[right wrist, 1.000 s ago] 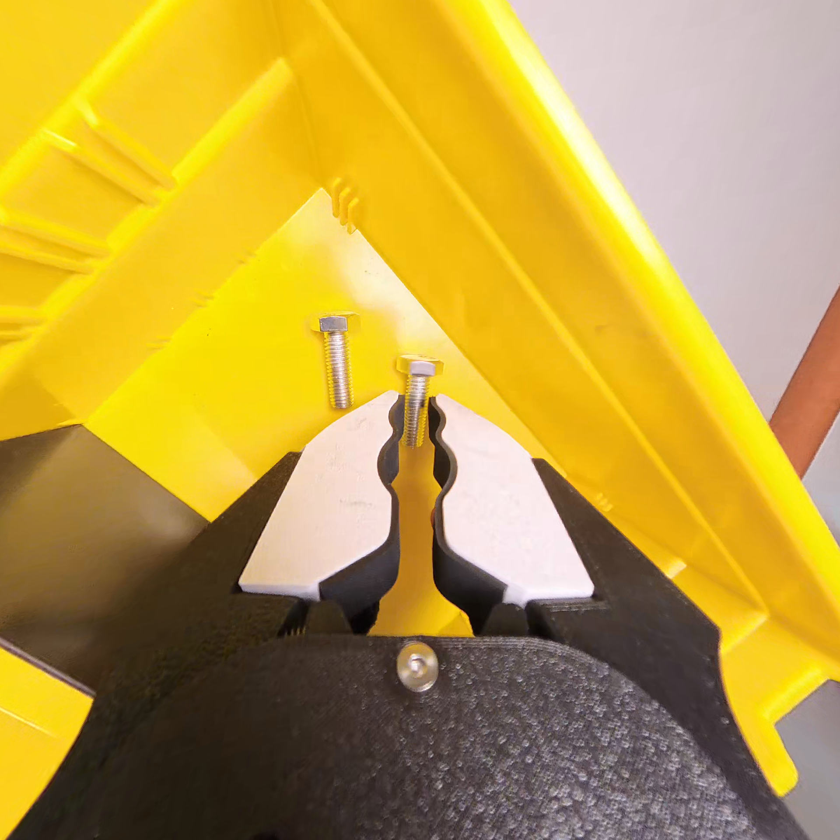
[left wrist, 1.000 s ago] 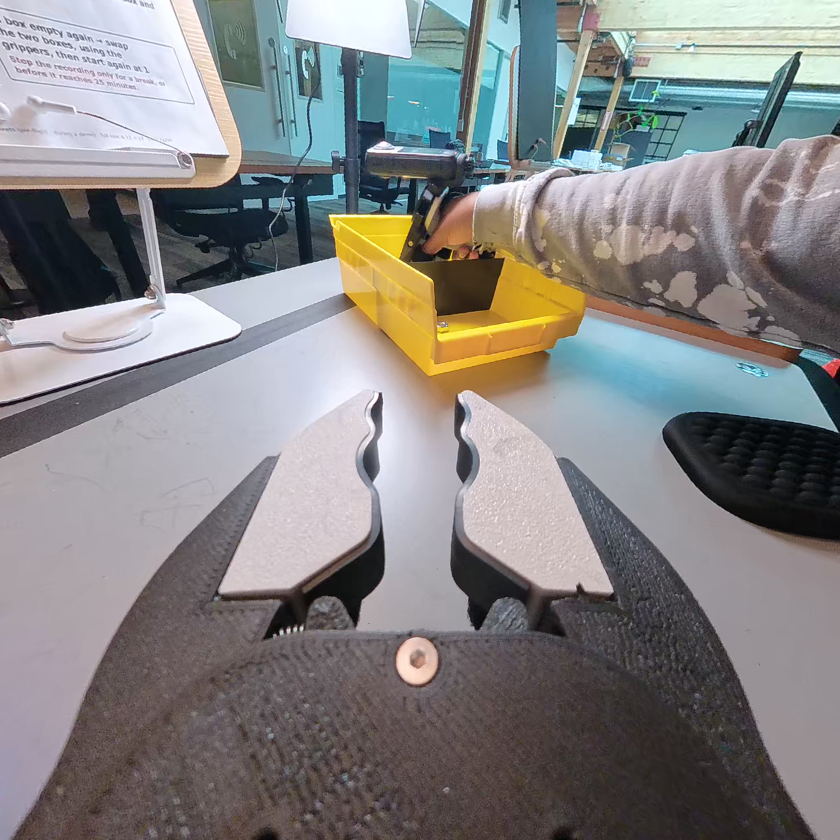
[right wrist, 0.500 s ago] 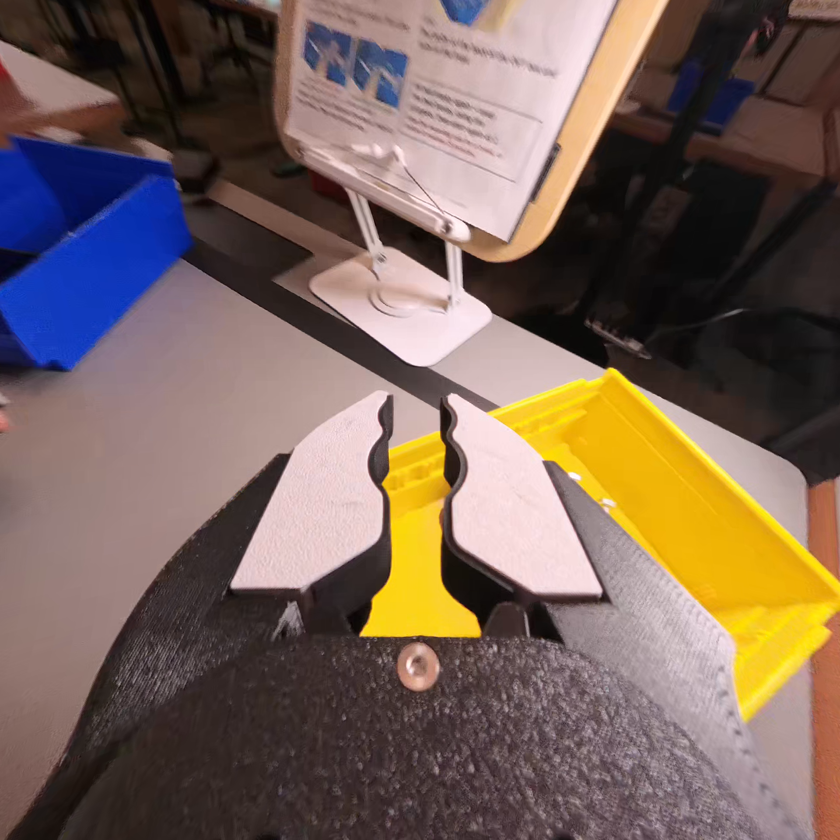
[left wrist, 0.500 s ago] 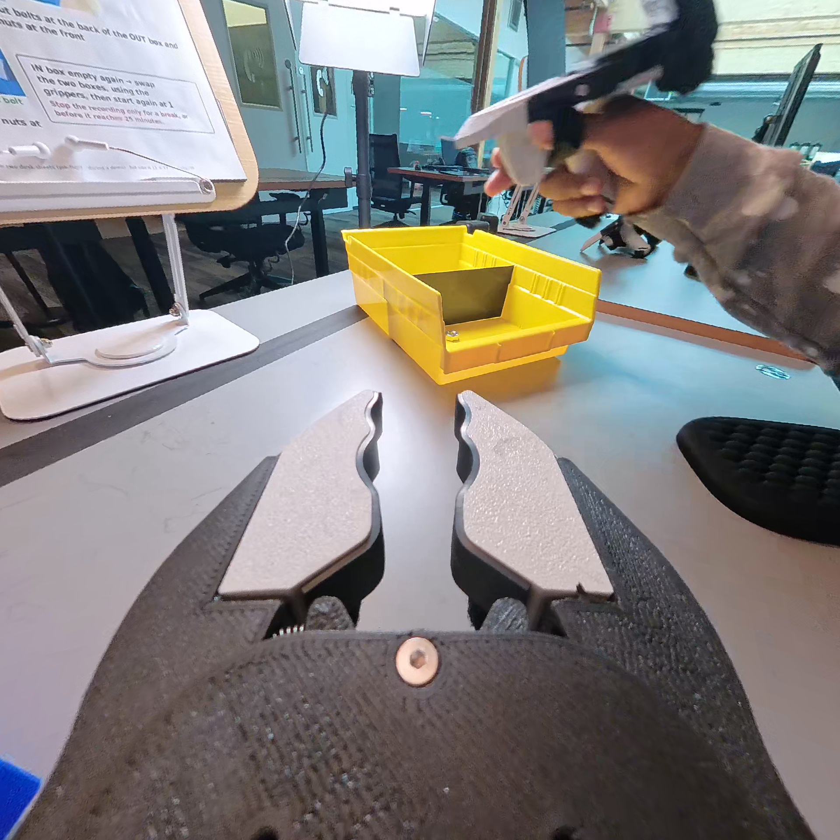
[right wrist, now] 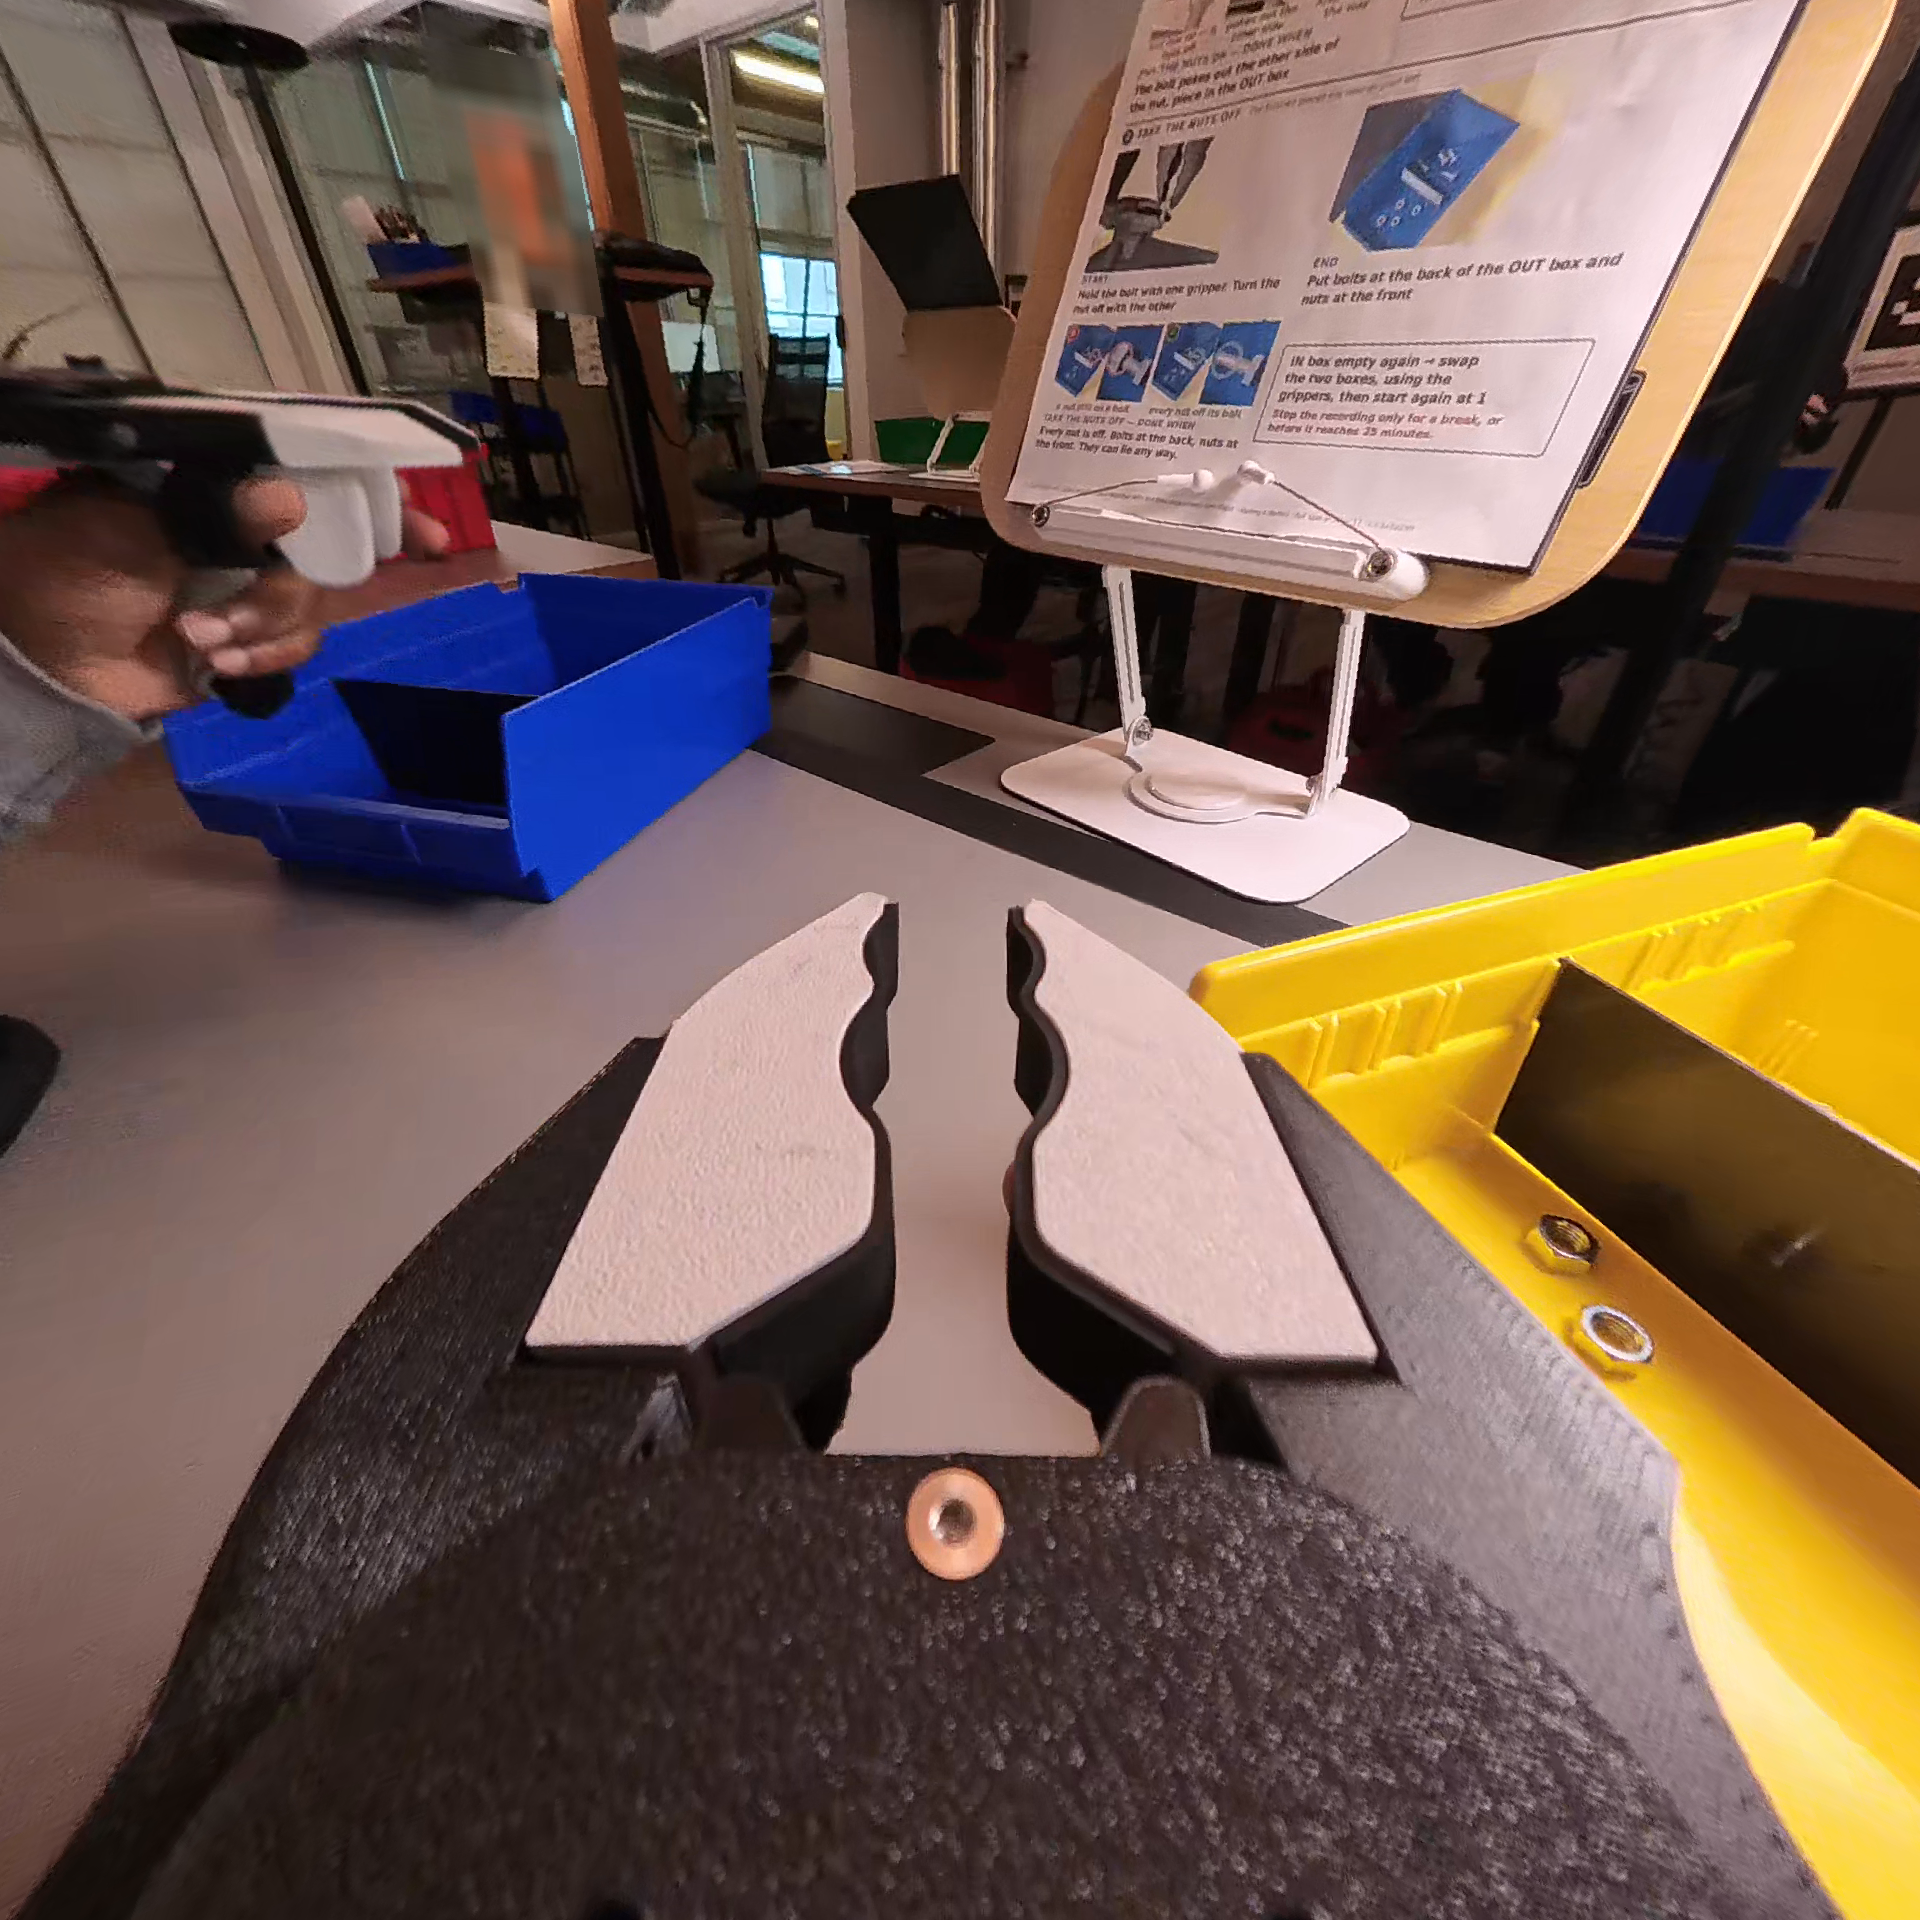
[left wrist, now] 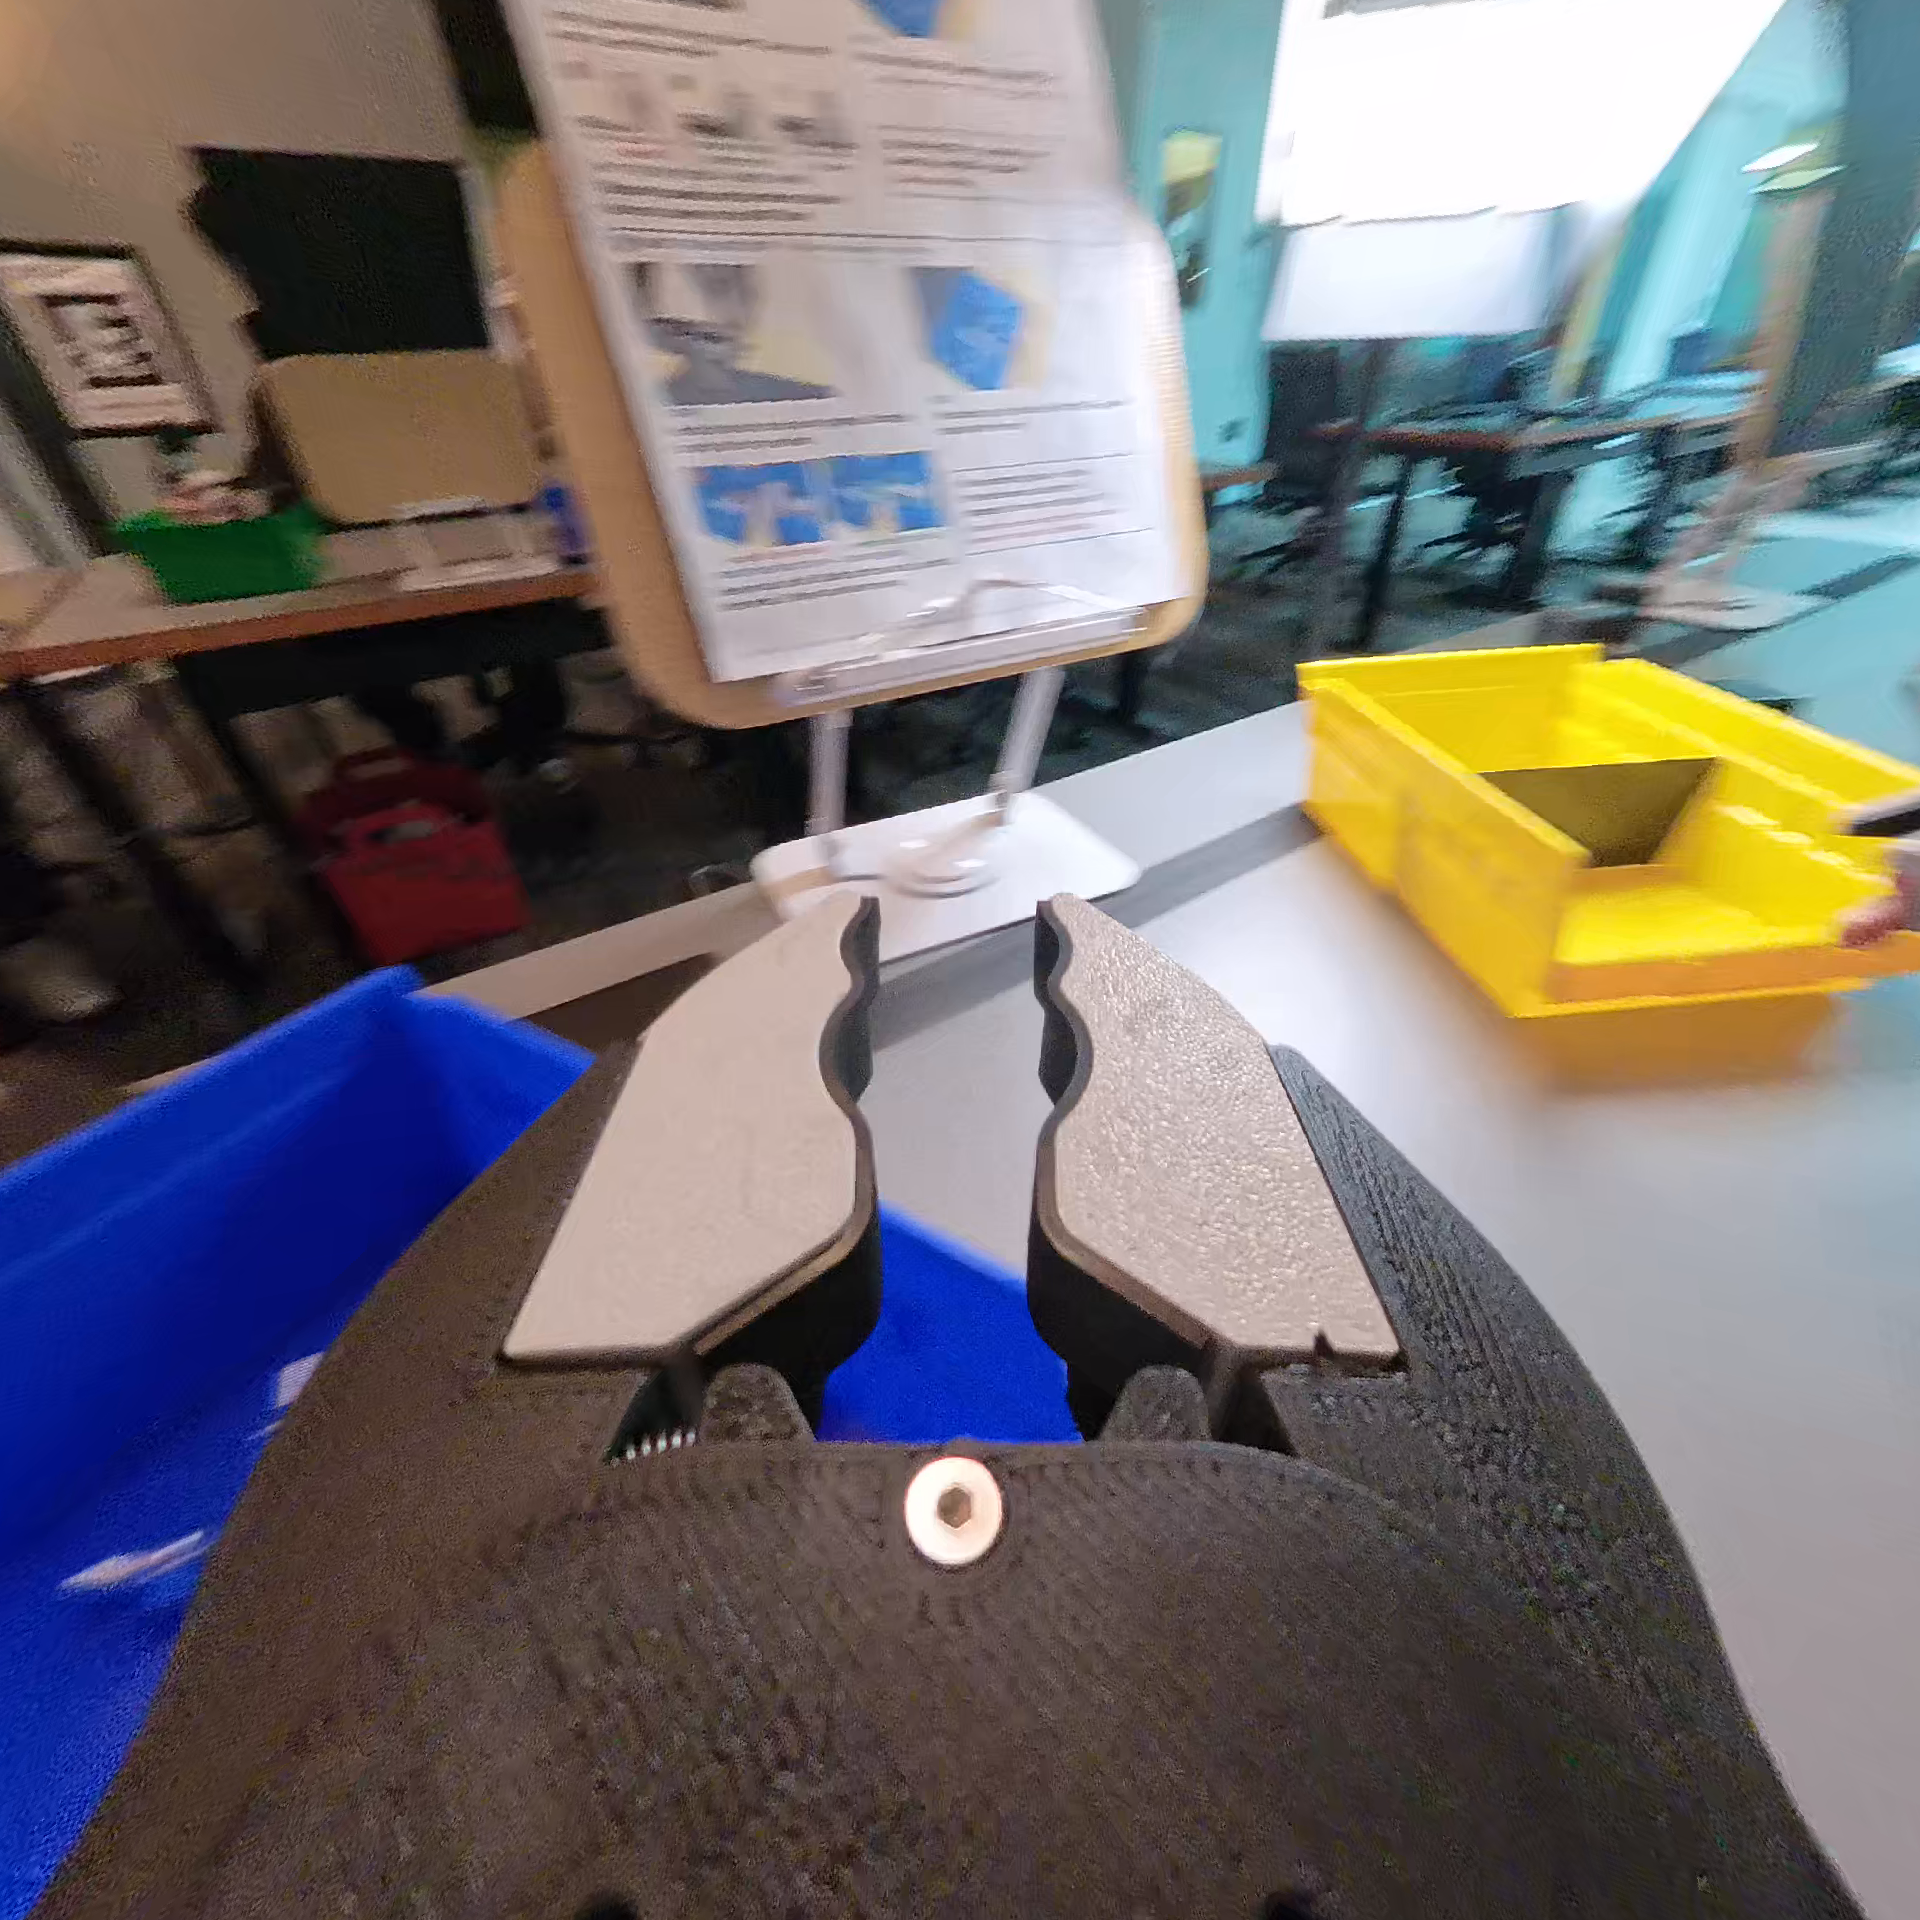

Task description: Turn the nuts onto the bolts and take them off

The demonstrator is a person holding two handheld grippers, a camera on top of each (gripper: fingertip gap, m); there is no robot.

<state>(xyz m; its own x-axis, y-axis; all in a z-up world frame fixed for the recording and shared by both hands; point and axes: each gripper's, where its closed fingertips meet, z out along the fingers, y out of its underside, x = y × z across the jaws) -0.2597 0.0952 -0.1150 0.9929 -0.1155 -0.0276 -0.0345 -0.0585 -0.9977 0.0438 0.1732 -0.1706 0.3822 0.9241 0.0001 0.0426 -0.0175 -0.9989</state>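
Observation:
Two silver nuts (right wrist: 1562, 1242) (right wrist: 1614, 1335) lie in the front compartment of the yellow bin (right wrist: 1351, 997), before its black divider (right wrist: 1704, 1143). No bolts show. My right gripper (right wrist: 953, 920) is open and empty, above the grey table just left of the yellow bin. My left gripper (left wrist: 956, 925) is open and empty, held over the near corner of the blue bin (left wrist: 260, 1195). It also shows in the right wrist view (right wrist: 447, 436), in a hand above the blue bin (right wrist: 623, 727). The yellow bin (left wrist: 1455, 831) lies far right in the left wrist view.
A white stand with an instruction sheet (right wrist: 1226, 800) stands at the table's back edge between the two bins; it also shows in the left wrist view (left wrist: 935, 862). A black divider (right wrist: 436, 738) sits inside the blue bin. Grey table (right wrist: 416, 1039) lies between the bins. Some 30 cm of space lies between my two pairs of fingers.
My right gripper let go of a bolt in the yellow bin, opened and drew back out beside the bin. My left gripper swung left from the open table to over the blue bin.

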